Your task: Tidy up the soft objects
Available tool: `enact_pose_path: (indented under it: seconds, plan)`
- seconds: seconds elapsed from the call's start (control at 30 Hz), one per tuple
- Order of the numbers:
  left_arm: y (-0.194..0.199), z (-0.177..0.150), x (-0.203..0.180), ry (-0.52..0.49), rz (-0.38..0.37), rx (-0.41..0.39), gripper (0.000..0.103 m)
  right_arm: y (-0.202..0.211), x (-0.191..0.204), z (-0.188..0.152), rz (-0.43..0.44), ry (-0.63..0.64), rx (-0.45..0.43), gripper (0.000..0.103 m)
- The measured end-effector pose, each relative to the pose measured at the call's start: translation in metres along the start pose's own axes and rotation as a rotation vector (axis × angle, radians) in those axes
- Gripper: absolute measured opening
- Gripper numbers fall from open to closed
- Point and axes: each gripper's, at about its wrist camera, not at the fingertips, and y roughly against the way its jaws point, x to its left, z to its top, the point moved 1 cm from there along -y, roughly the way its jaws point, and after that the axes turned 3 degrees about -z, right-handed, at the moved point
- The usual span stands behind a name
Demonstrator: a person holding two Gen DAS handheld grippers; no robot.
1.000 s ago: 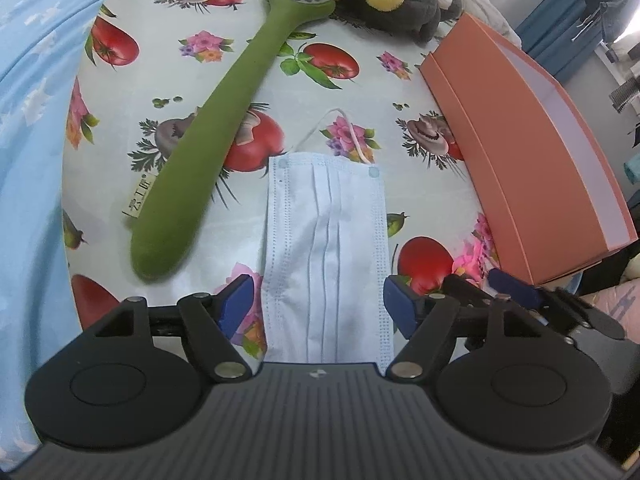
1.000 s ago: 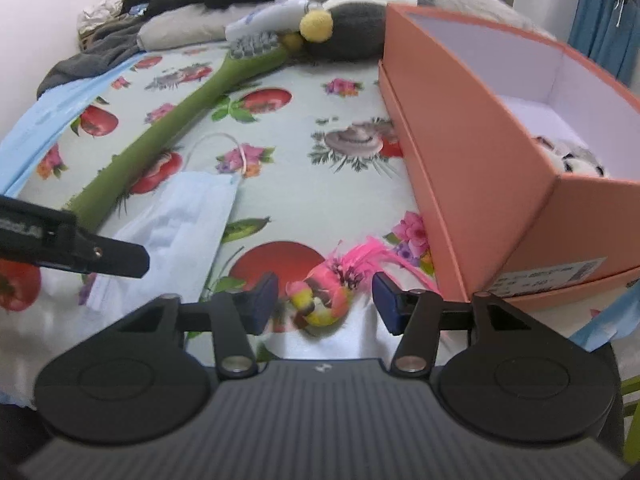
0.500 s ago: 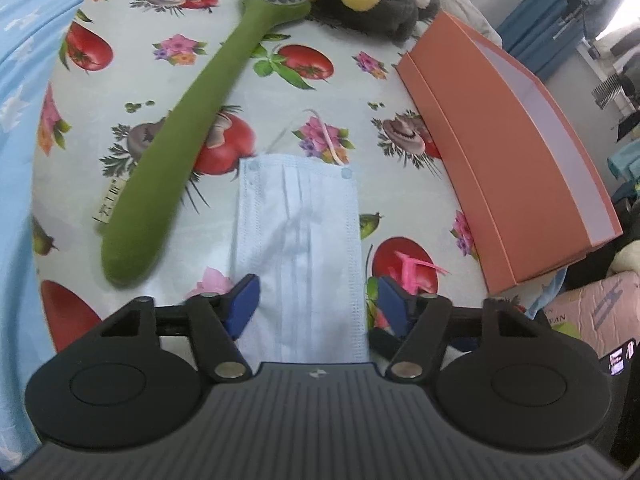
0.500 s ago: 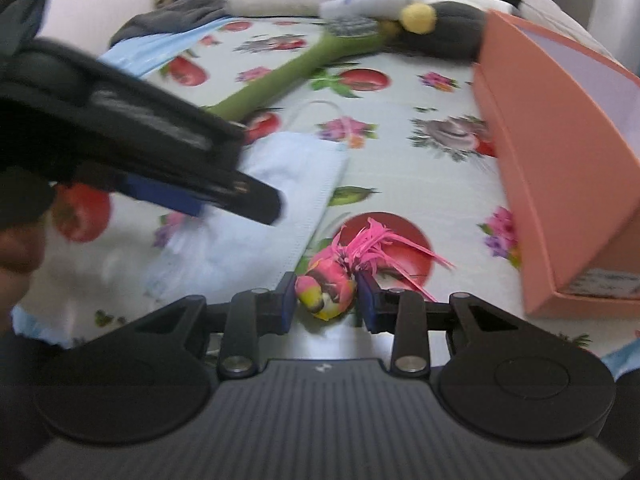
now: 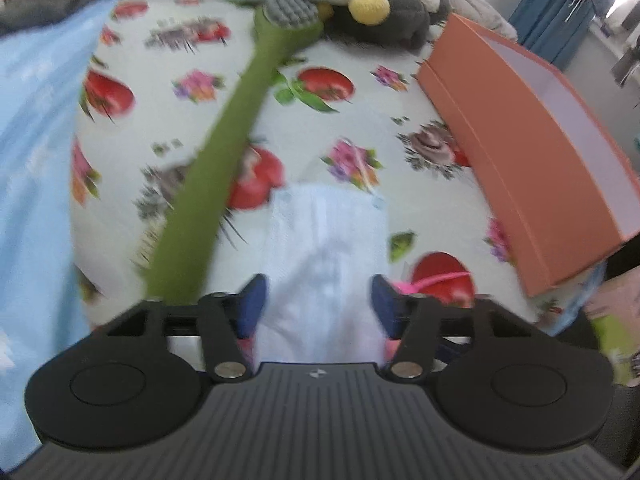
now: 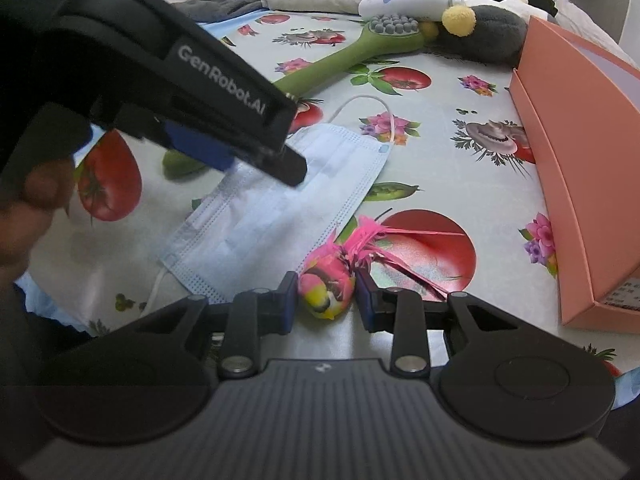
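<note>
A pale blue face mask [image 5: 324, 240] lies flat on the fruit-print cloth. My left gripper [image 5: 318, 304] hangs low over its near end, jaws opening, the mask between the pads without being pinched. In the right wrist view one of its fingers [image 6: 280, 152] hovers above the mask [image 6: 280, 208]. My right gripper [image 6: 326, 300] is shut on a small pink and yellow parrot toy [image 6: 328, 292], whose pink feathers trail to the right; the toy rests on the cloth. The feathers [image 5: 436, 278] also show beside the left gripper's right pad.
An open orange box [image 6: 568, 152] stands along the right. A long green plush toothbrush [image 5: 224, 160] lies left of the mask. At the back are a grey plush toy [image 6: 488, 28] and a white plush tube [image 6: 408, 0]. A blue sheet [image 5: 32, 160] borders the left.
My right gripper's jaws closed onto the parrot toy. The left gripper came into the right wrist view above the mask; its jaws narrowed, then widened again. The mask stayed put.
</note>
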Motion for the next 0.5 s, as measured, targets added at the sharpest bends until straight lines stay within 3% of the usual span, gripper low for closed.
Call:
enact_pose_path:
  seconds: [0.1,0.27,0.43,0.5]
  plan:
    - [-0.006,0.002,0.000,-0.031,0.050,-0.002,0.076,-0.001,-0.001,-0.001,0.005,-0.005,-0.002,0.034]
    - [-0.024,0.000,-0.010,-0.035,-0.006,0.035,0.074,-0.002,-0.001,-0.002,0.004,0.006,-0.006,0.034]
    - [-0.035,-0.001,-0.022,-0.036,-0.043,0.057,0.066,-0.002,0.000,-0.003,0.005,0.018,-0.008,0.034]
    - [-0.036,0.000,-0.026,-0.043,-0.046,0.060,0.053,-0.002,0.001,-0.004,0.006,0.023,-0.009,0.034]
